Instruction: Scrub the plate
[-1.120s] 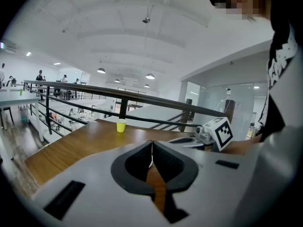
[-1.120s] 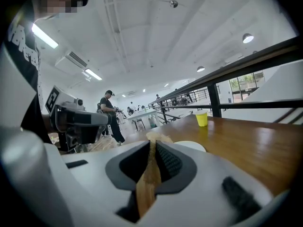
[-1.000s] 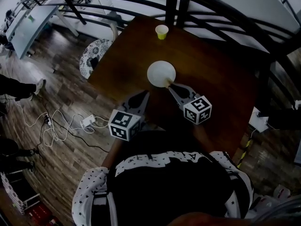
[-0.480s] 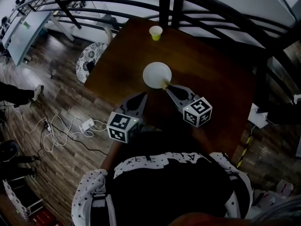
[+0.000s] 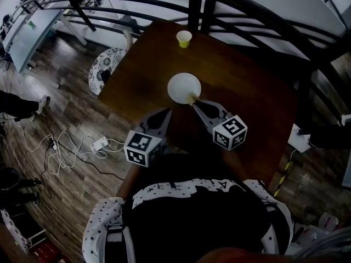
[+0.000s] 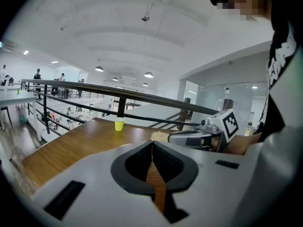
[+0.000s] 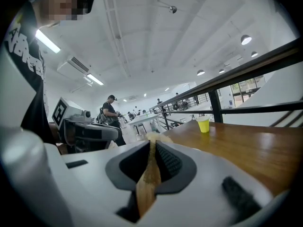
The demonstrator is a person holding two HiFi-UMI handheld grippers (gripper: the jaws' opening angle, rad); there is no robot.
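Right tongs (image 5: 193, 102), clenching tan scrubber (image 7: 150, 171), staying at plate (image 5: 182, 86) rim just ahead; position barely changing, scrubbing likely continuing. Left tongs (image 6: 152, 144), clenched empty, idling alongside, short of plate.

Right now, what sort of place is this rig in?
Probably a mezzanine in a large open workspace or lab: the wooden table stands by a black railing, long white desks stand nearby, and pendant lamps hang from a high white ceiling.
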